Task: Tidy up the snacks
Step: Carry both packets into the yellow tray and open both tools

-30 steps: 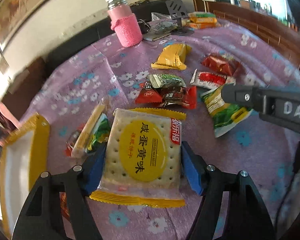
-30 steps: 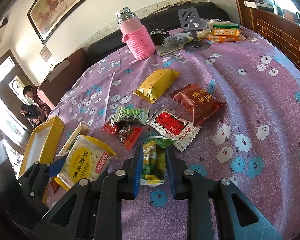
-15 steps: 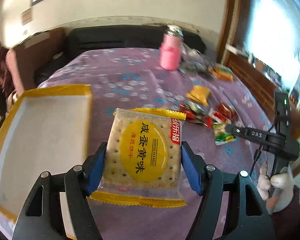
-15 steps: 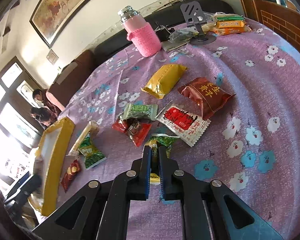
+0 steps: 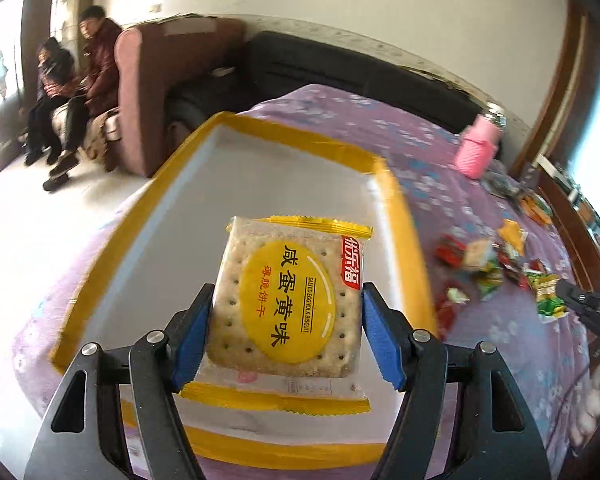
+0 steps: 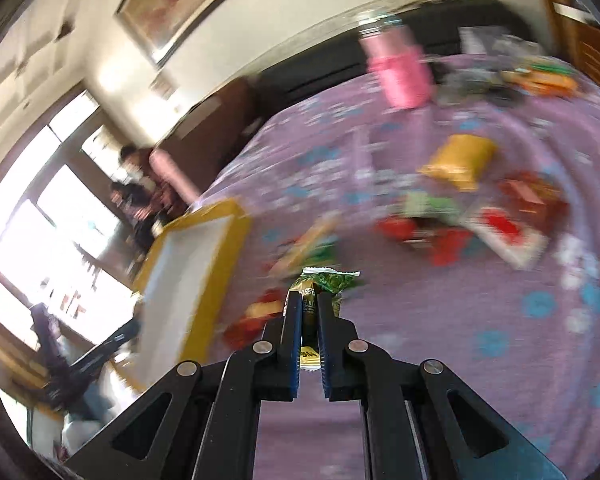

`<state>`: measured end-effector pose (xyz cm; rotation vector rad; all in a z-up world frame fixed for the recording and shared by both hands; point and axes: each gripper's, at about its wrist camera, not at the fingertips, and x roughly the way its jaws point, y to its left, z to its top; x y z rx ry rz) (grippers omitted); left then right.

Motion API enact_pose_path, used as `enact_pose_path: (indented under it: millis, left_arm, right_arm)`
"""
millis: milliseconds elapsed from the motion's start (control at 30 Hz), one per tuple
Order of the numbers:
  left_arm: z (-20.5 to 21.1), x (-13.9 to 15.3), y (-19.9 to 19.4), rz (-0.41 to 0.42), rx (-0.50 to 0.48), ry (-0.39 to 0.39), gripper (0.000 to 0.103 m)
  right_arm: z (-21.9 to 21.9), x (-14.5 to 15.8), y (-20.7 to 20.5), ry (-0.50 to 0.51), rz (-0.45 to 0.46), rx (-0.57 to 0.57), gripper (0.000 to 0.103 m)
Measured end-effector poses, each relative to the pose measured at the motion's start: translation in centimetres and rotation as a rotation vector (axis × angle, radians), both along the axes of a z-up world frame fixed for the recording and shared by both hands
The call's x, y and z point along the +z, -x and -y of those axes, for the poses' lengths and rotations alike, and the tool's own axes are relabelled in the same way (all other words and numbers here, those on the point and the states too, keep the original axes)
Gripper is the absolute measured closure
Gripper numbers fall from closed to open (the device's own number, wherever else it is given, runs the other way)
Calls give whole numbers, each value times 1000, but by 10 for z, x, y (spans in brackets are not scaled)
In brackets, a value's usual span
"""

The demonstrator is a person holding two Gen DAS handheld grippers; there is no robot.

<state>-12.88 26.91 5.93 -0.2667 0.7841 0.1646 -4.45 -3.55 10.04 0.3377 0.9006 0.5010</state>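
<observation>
My left gripper (image 5: pixel 286 330) is shut on a square salted egg yolk biscuit pack (image 5: pixel 288 304) and holds it above the white tray with a yellow rim (image 5: pixel 188 208). My right gripper (image 6: pixel 309 308) is shut on a green and yellow snack packet (image 6: pixel 324 284), lifted off the purple flowered tablecloth (image 6: pixel 500 360). The tray also shows in the right wrist view (image 6: pixel 192 248), to the left of that gripper. Several loose snack packets (image 6: pixel 452 216) lie on the cloth beyond it. The right gripper and its packet (image 5: pixel 548 292) show at the right of the left wrist view.
A pink bottle (image 5: pixel 478 148) stands at the far side of the table with more packets (image 6: pixel 540 76) near it. A brown armchair (image 5: pixel 160 92) and two seated people (image 5: pixel 72 92) are beyond the table's left edge.
My left gripper has carried the biscuit pack left, from over the cloth to over the tray. My right gripper has shut on the green packet, lifted it and swung left; its view is blurred.
</observation>
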Motion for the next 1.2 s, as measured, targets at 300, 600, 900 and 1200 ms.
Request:
enact_pose_path:
  millis: [300, 600, 900, 1200]
  left_arm:
    - [-39, -21, 5, -45, 54, 7, 33]
    - [-55, -14, 16, 4, 38, 80, 33]
    - [-74, 16, 44, 147, 71, 209, 26]
    - [-27, 60, 70, 257, -132, 386, 23]
  right_arm:
    - [-155, 5, 10, 30, -26, 303, 96]
    - [-242, -39, 17, 171, -58, 421, 96]
    - [-228, -20, 29, 155, 27, 398, 68]
    - [-96, 49, 58, 88, 176, 173, 50]
